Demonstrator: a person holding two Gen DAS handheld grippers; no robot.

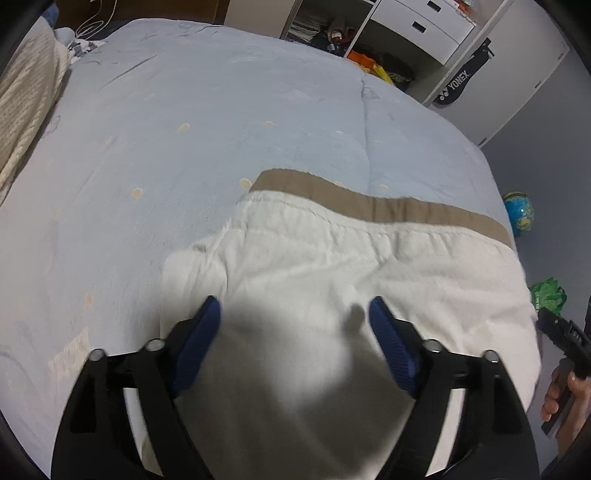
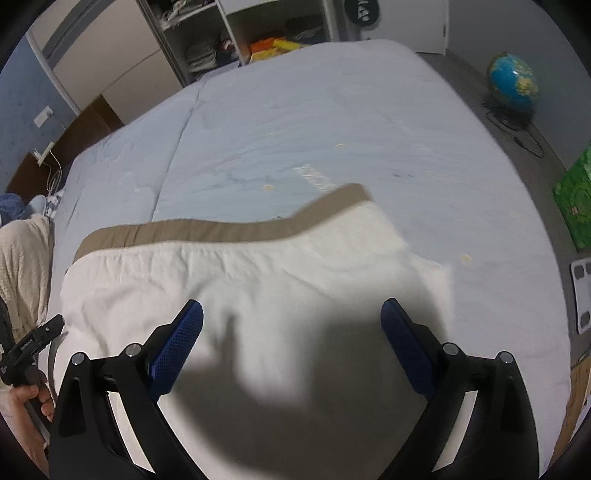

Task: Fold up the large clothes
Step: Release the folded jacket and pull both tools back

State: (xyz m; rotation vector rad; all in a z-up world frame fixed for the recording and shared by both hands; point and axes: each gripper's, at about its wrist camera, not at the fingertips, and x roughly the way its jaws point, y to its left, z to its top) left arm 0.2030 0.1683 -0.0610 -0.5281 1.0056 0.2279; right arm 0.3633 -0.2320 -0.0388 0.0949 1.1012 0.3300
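A white garment [image 1: 332, 266] with a tan band [image 1: 369, 203] along its far edge lies spread on the light blue bed [image 1: 184, 129]. It also shows in the right wrist view [image 2: 240, 280], with the tan band [image 2: 207, 230] beyond it. My left gripper [image 1: 295, 312] is open and empty, held just above the garment's near part. My right gripper [image 2: 291, 314] is open and empty above the same garment, to the right of the left one. The right gripper's body shows at the left wrist view's right edge [image 1: 565, 339], and the left gripper's body at the right wrist view's left edge [image 2: 29, 347].
A cream knitted blanket [image 1: 26, 107] lies at the bed's left side. Shelves and white drawers [image 1: 421, 26] stand beyond the bed. A globe [image 2: 513, 81], a green bag [image 2: 576, 199] and a scale [image 2: 583, 295] are on the floor to the right.
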